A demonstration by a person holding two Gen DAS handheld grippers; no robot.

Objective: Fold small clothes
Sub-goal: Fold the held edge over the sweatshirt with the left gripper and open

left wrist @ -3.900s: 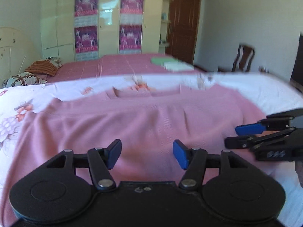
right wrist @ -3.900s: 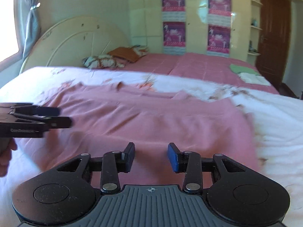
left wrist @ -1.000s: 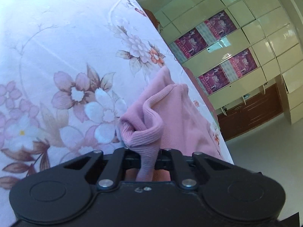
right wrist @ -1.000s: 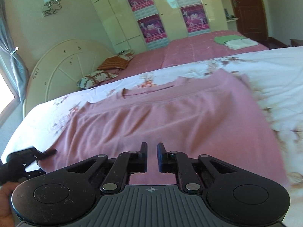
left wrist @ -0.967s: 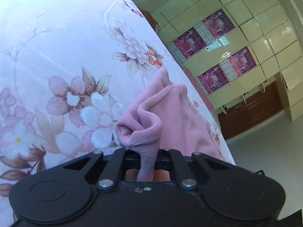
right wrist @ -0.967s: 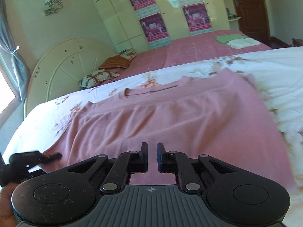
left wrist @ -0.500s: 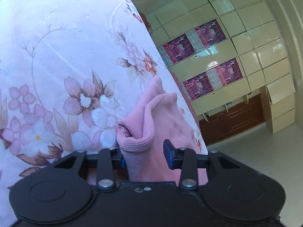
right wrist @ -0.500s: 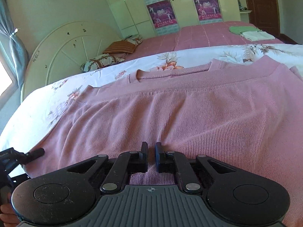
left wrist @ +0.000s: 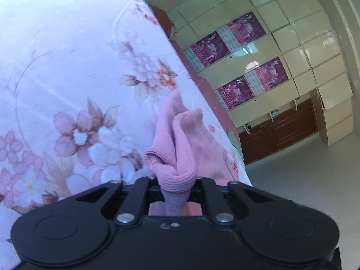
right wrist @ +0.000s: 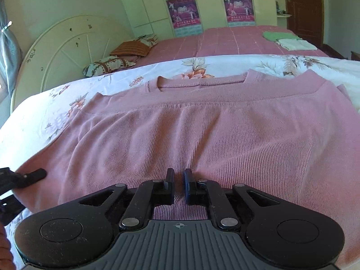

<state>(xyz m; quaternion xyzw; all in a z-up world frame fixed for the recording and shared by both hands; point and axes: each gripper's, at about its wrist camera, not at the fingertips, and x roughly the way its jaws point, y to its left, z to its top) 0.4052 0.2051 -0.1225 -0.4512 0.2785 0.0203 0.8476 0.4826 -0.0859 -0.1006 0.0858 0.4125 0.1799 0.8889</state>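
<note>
Sweater (right wrist: 202, 135) corner pinched | left hand-held gripper (left wrist: 176, 185) | floral bedspread (left wrist: 56, 78)

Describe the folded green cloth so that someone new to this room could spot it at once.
In the right wrist view, look past the pink sweater to the far bed with the pink checked cover. Near its right end lies the folded green cloth; the folded white cloth lies beside it.

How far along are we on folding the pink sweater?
Early. Done: pink sweater lies spread flat on the floral bedspread. In hand: left gripper is shut on a bunched edge; right gripper pinches the near hem. Left: every fold.
</note>
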